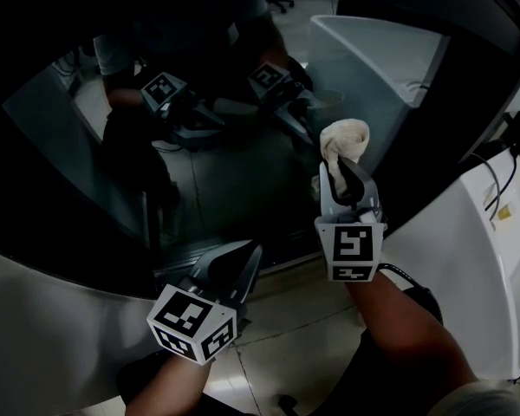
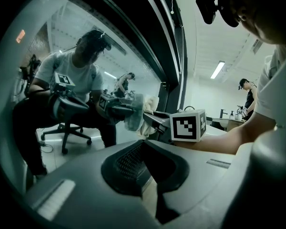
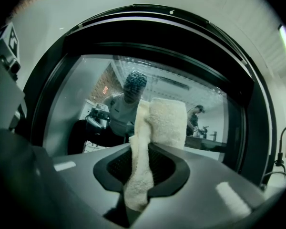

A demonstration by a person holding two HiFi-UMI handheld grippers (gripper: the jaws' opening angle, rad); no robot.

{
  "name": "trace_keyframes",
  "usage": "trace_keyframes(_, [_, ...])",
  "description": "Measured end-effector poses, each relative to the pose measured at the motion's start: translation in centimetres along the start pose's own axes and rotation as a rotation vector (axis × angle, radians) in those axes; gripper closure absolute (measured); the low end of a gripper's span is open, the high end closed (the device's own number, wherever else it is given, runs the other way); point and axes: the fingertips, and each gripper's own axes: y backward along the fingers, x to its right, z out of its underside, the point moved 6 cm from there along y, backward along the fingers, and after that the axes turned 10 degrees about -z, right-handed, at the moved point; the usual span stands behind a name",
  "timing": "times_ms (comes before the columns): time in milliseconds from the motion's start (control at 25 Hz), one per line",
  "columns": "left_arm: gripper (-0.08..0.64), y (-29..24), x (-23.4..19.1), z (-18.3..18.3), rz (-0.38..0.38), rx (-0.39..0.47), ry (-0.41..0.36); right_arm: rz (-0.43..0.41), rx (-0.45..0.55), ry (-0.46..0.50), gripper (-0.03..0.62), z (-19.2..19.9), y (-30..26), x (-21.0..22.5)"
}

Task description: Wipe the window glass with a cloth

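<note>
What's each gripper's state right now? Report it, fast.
Left gripper: shut, nothing between its jaws.
Right gripper: shut on the cloth.

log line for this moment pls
right gripper: shut on cloth | cloth: at window glass | left gripper: shut, empty

The head camera is looking steeply down from above. It is taking in the left gripper at 7 o'clock, the right gripper at 3 o'clock, and the window glass from 9 to 12 o'clock. The left gripper's camera is looking along its own jaws, slanting across the glass and catching the right gripper near centre. The right gripper's camera is facing the glass squarely and from close by. All three views are sharing the pane and the cloth.
</note>
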Motion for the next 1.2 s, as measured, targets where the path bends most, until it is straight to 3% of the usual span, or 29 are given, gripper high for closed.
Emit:
trace_keyframes(200, [0.543, -0.1, 1.2, -0.3, -0.017, 0.000, 0.001, -0.099, 0.036, 0.031, 0.525, -0.9, 0.3, -2.1])
trace_keyframes(560, [0.543, 0.1, 1.0, -0.3, -0.029, 0.001, 0.008, -0.113, 0.036, -0.033, 0.526, -0.5, 0.1, -1.2])
trace_keyframes(1200, [0.543, -0.1, 1.0, 0.2, -0.036, 0.003, 0.004, -0.087, 0.025, -0.023, 0.525, 0.0, -0.2, -1.1])
